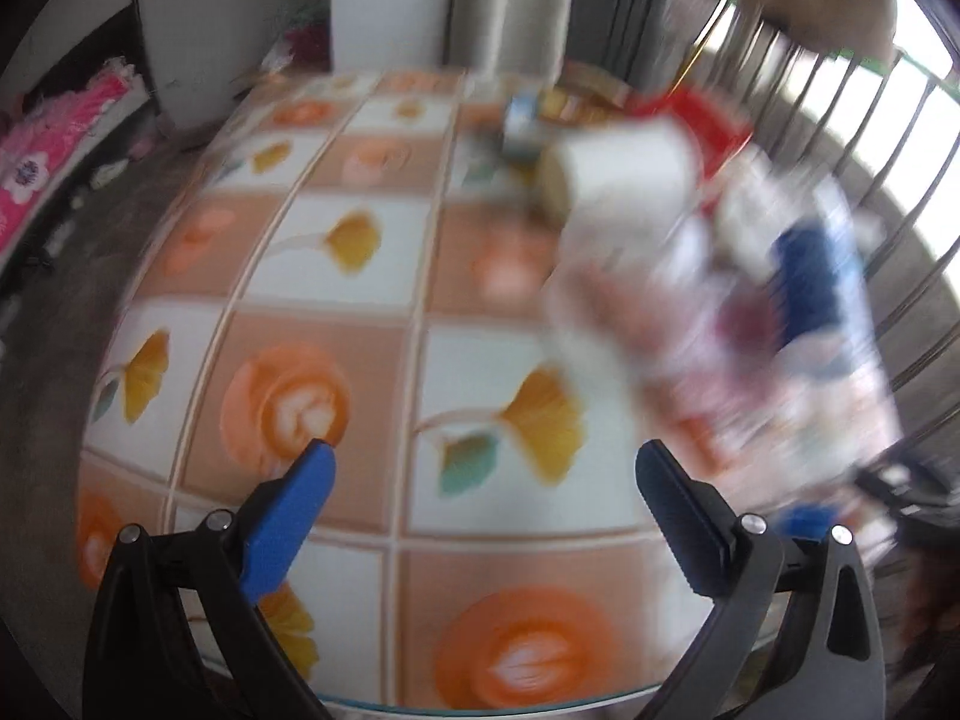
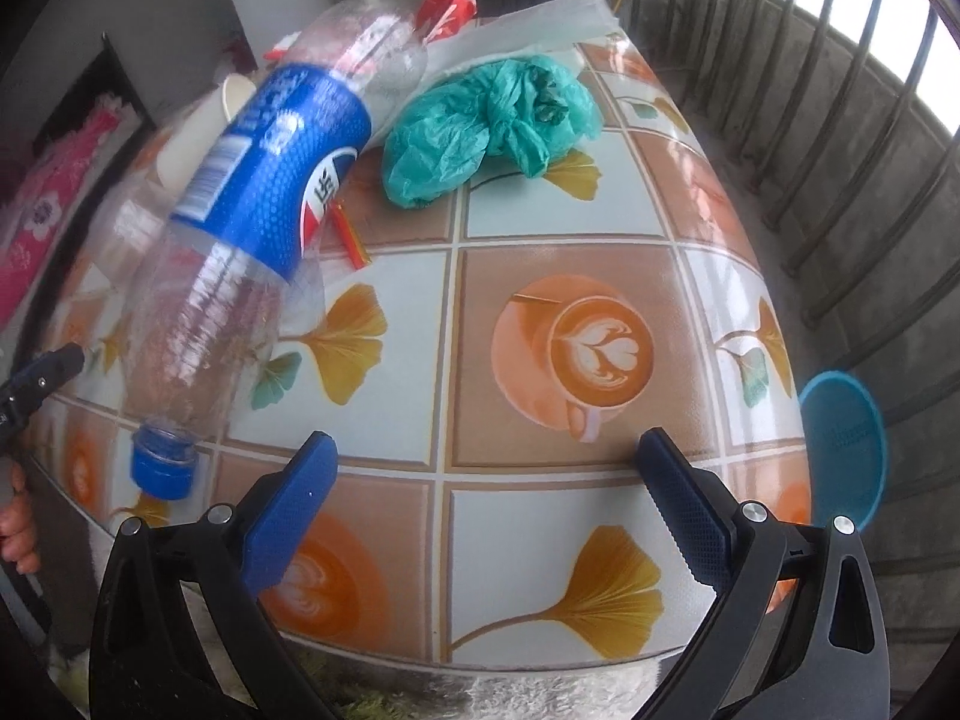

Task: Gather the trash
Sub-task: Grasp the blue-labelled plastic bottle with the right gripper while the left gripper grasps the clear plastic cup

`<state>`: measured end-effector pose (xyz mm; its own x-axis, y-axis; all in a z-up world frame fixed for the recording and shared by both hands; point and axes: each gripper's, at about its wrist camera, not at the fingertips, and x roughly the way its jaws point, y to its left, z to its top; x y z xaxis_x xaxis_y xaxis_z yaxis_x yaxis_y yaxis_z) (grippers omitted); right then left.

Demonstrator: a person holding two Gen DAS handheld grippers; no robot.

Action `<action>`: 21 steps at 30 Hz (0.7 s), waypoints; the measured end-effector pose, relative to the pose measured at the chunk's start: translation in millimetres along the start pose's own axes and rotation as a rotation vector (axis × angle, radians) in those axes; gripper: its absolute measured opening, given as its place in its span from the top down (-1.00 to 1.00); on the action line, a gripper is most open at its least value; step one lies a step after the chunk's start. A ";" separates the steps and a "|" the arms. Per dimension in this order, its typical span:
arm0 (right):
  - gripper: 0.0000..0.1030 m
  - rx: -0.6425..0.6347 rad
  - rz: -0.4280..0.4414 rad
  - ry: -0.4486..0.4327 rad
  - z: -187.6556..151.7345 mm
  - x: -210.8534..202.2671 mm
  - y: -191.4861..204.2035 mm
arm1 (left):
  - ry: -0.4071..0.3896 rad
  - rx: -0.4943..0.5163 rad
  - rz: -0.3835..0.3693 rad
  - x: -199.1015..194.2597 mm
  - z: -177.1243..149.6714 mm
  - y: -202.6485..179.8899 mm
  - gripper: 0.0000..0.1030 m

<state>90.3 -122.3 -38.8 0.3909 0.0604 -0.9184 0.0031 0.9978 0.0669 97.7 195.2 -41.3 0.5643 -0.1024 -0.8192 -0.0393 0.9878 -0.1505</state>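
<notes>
A clear plastic bottle with a blue label and blue cap hangs tilted, cap down, above the left of the patterned table, untouched by either gripper. It shows blurred in the left wrist view. A crumpled green plastic bag lies at the table's far middle. A white paper cup lies on its side further back. My left gripper is open and empty over the table. My right gripper is open and empty near the table's front edge.
A red packet and a clear plastic sheet lie at the table's back. A small red strip lies by the bottle. A blue round bin stands on the floor right of the table. Metal railings run along the right.
</notes>
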 end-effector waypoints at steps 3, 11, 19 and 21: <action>-0.83 0.084 0.098 -0.019 8.5 -6.2 -14.0 | -0.070 -0.002 -0.122 -12.9 14.7 -6.9 -0.91; -0.60 0.221 0.528 0.002 50.2 -2.2 -25.0 | -0.124 0.061 -0.241 0.5 45.3 -46.6 -0.89; -0.52 0.223 0.681 0.052 97.4 28.7 3.1 | -0.135 0.045 -0.227 27.5 59.6 -49.2 -0.56; -0.48 0.214 0.678 0.066 104.8 33.0 12.5 | -0.123 0.022 -0.227 35.1 62.2 -44.1 -0.41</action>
<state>199.7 -111.0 -27.4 0.3144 0.6742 -0.6683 -0.0375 0.7123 0.7009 170.5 155.3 -29.0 0.6527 -0.3077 -0.6924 0.1165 0.9437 -0.3095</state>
